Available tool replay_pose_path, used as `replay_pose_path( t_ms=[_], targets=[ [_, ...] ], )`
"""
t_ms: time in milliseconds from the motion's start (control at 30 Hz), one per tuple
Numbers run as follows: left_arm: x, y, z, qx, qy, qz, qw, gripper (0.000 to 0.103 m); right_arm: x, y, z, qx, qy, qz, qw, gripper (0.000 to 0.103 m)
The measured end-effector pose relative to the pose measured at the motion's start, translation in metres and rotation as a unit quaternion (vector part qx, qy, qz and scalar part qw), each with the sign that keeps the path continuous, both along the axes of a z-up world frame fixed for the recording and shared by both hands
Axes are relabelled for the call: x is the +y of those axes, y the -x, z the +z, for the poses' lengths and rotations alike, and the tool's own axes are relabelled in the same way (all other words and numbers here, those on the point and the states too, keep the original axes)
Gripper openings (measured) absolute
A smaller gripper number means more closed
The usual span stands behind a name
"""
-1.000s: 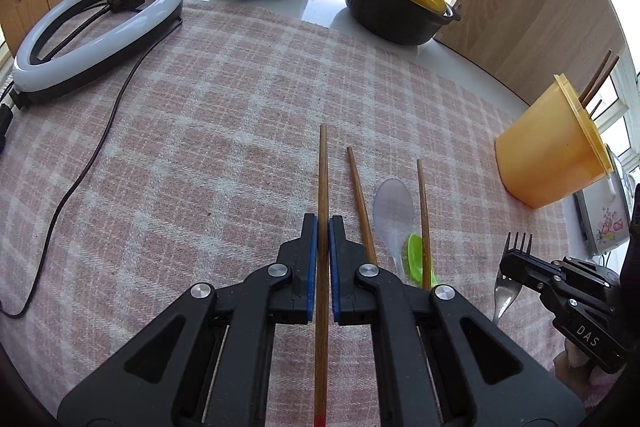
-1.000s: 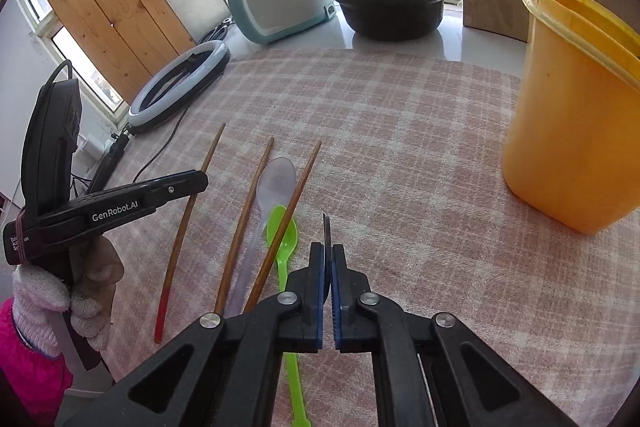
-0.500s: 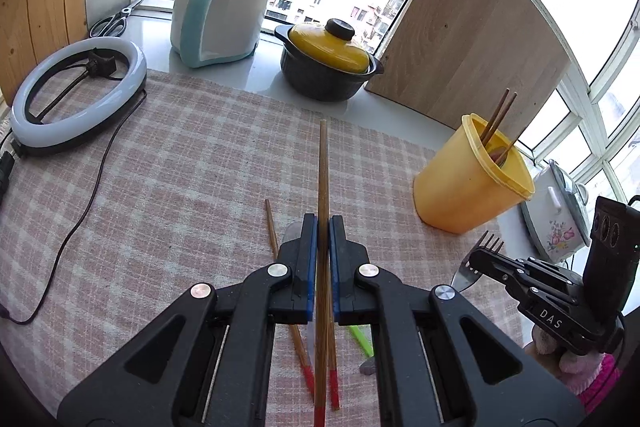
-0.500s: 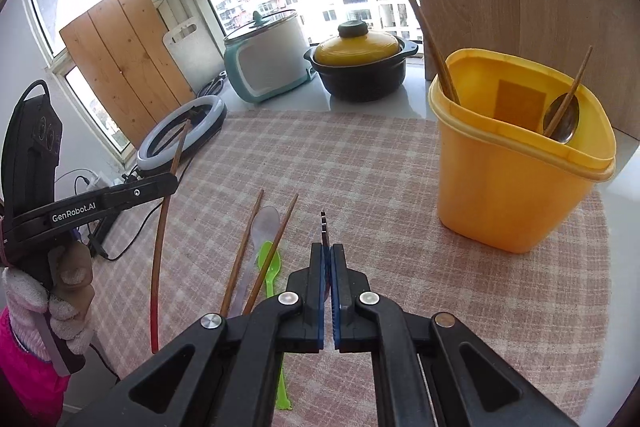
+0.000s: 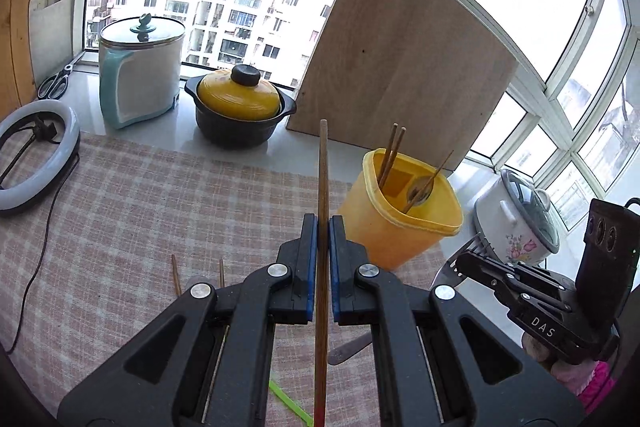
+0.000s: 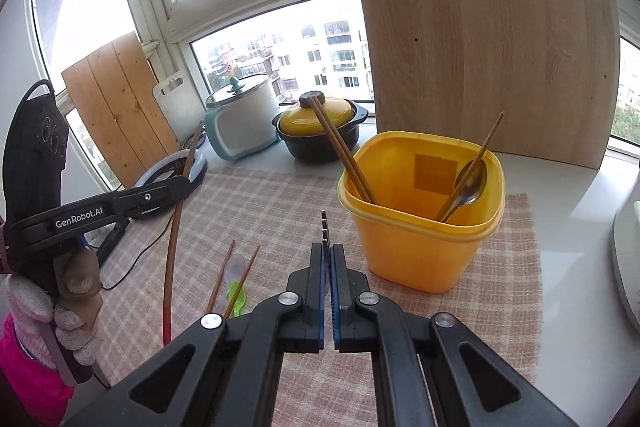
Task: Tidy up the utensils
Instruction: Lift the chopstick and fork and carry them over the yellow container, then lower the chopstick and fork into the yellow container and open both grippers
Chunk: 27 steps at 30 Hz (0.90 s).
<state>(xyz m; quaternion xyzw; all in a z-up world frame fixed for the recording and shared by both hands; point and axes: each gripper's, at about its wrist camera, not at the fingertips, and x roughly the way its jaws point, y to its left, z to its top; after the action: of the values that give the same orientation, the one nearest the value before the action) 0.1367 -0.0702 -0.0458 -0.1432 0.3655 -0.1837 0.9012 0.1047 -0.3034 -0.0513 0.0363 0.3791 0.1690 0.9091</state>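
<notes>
Now carrying: left gripper (image 5: 323, 227) clamped on a chopstick (image 5: 322, 171), right gripper (image 6: 329, 255) clamped on a fork (image 6: 324, 227), both near the yellow tub (image 6: 420, 227). Next, likely: tip each into tub.

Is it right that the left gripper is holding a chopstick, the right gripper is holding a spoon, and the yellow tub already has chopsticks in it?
Not quite. The right gripper holds a fork, not a spoon; the left wrist view shows its tines. The left gripper does hold a chopstick, and the yellow tub already has chopsticks.

yellow-lidded pot (image 5: 239, 109), ring light (image 5: 34, 155), scissors (image 5: 54, 83)
</notes>
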Motion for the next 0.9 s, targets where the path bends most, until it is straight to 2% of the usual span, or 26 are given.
replay_pose_path(
  t_ms=[600, 800, 900],
  targets=[
    [-0.097, -0.057, 0.059, -0.074, 0.015, -0.017, 0.9970, 0.003, -0.083, -0.008, 0.077, -0.075, -0.010, -0.042, 0.996, 0.000],
    [-0.116, -0.080, 0.068, -0.092, 0.023, 0.008, 0.9955, 0.003, -0.100, -0.022, 0.096, -0.096, -0.005, -0.058, 0.994, 0.000],
    [-0.124, -0.090, 0.069, -0.101, 0.015, 0.026, 0.9944, 0.003, -0.108, -0.030, 0.099, -0.099, -0.010, -0.065, 0.993, 0.000]
  ],
)
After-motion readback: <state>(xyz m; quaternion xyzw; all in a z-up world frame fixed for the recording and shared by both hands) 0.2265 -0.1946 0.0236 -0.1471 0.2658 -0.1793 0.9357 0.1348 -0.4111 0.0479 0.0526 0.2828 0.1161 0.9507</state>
